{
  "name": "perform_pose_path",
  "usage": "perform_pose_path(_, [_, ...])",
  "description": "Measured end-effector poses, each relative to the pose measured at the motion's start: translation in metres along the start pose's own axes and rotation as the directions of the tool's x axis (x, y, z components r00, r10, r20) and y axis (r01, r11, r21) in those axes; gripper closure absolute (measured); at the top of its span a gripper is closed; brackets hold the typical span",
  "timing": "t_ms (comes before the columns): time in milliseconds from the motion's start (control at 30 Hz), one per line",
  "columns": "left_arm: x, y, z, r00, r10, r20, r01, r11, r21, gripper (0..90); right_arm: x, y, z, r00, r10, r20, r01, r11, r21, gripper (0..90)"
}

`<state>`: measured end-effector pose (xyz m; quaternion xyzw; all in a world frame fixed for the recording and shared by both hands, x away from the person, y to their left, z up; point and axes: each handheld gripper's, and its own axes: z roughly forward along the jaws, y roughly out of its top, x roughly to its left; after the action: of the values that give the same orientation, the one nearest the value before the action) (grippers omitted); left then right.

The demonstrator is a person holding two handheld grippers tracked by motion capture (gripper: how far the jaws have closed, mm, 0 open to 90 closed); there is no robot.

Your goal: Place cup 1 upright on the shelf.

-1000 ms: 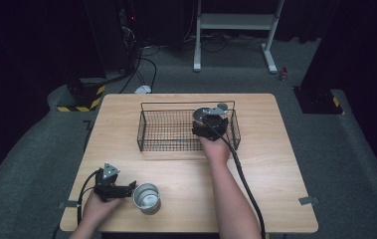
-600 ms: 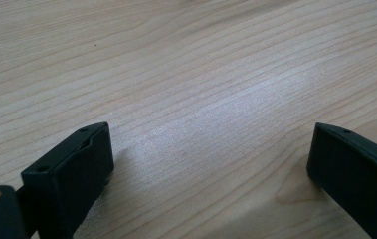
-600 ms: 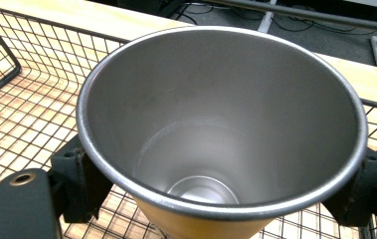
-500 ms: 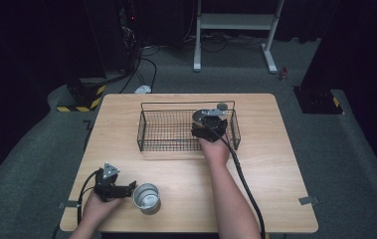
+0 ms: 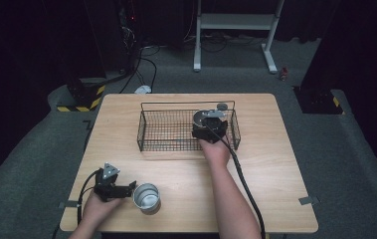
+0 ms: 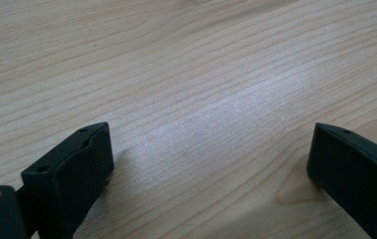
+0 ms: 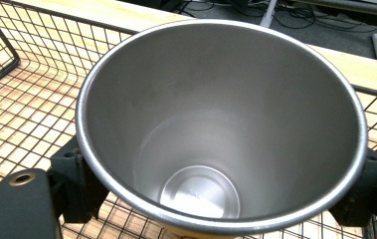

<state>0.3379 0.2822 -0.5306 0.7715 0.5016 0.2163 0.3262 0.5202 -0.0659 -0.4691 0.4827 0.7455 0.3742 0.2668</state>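
Clamping a steel cup (image 7: 221, 134) over the wire basket (image 5: 168, 130), right hand-held gripper (image 5: 207, 127); left hand-held gripper (image 5: 126, 189) spread wide

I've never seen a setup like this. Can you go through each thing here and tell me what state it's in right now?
Left gripper: open, jaws apart over bare table, holding nothing.
Right gripper: shut on a steel cup, inside the basket.
Held cup: upright, empty.
Second cup: upright on the table beside the left gripper, not held.
Wire basket: sitting on the table, open top.
Table: wooden.
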Motion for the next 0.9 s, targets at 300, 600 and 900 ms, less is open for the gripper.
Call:
perform_pose_path(300, [-0.0003, -0.0001, 0.0001, 1.0000, -0.004, 0.001, 0.004, 1.0000, 0.000, 4.7, -0.0012, -0.0014, -0.0007, 1.0000, 0.003, -0.010, -0.003, 1.000, -0.002, 14.6])
perform_pose_path(600, [0.0004, 0.0002, 0.0000, 1.0000, 0.006, 0.000, -0.006, 1.0000, 0.000, 4.7, -0.0008, -0.0029, -0.0019, 0.9998, 0.002, -0.018, -0.001, 1.000, 0.006, 13.6])
perform_pose_path(900, [0.0003, 0.0001, 0.0000, 1.0000, 0.004, 0.000, -0.004, 1.0000, 0.000, 4.7, -0.0017, -0.0048, -0.0048, 0.9997, 0.008, -0.023, -0.008, 1.000, 0.019, 10.1])
